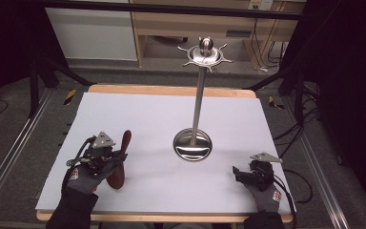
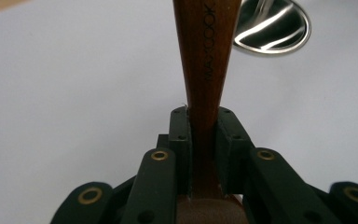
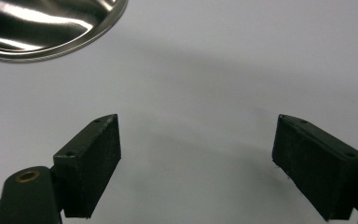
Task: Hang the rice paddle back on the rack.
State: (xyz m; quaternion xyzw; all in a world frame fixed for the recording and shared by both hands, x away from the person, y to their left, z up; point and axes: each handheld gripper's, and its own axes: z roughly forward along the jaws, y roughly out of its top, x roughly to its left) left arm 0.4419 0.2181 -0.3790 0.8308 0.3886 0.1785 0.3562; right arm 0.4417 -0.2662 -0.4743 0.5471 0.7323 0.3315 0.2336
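- Left claw (image 2: pixel 204 140) clamped on a wooden utensil (image 2: pixel 205 60), perhaps a spoon.
- Right claw (image 3: pixel 196 163) spread apart, at four o'clock from the steel stand (image 1: pixel 193 144) on the table (image 1: pixel 143 109).

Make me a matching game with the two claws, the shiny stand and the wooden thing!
Things:
1. left claw
2. right claw
3. metal stand
4. wooden utensil

States:
A. upright in the middle of the white table
B. wide open, holding nothing
C. brown, gripped by its handle
D. shut tight on something

Pairs: 1-D, 2-B, 3-A, 4-C
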